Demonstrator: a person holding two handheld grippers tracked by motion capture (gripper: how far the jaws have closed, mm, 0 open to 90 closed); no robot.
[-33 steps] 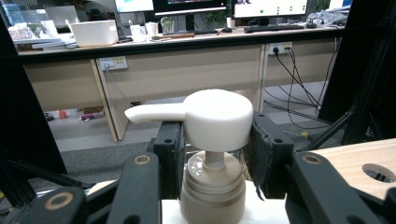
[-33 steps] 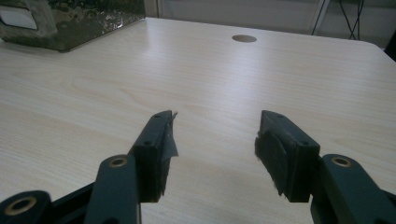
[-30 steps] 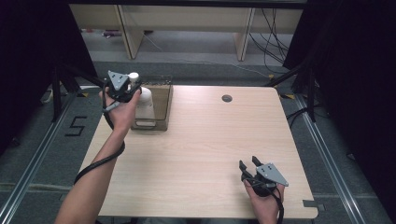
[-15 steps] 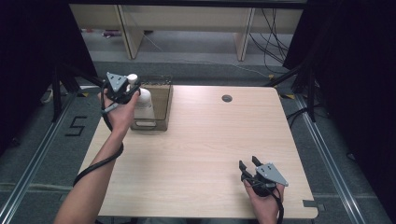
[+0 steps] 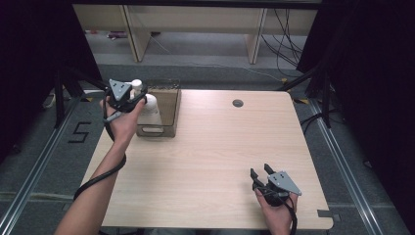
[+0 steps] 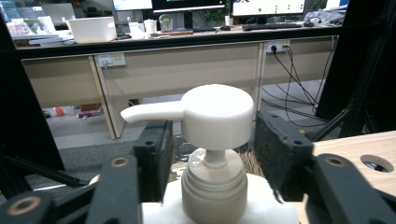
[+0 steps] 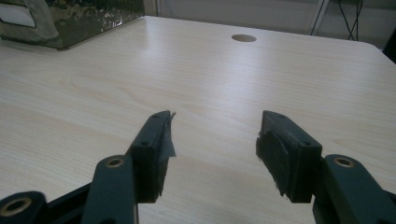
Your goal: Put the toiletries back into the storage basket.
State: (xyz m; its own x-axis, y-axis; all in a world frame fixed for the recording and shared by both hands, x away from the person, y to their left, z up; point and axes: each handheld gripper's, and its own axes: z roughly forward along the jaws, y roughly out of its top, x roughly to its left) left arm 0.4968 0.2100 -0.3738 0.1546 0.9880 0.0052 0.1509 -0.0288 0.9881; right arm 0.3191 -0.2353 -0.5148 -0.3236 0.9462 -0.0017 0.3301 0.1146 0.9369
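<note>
Holding a white pump bottle at the table's far left, the left gripper has its jaws either side of the pump neck.

Whether those jaws actually press the neck cannot be told; in the left gripper view the pump head sits between them with gaps showing, its spout pointing left. The bottle stands at the near-left edge of a brown box. Near the table's near right corner, the right gripper rests released, jaws spread apart over bare wood. A round hole lies at the far edge.
</note>
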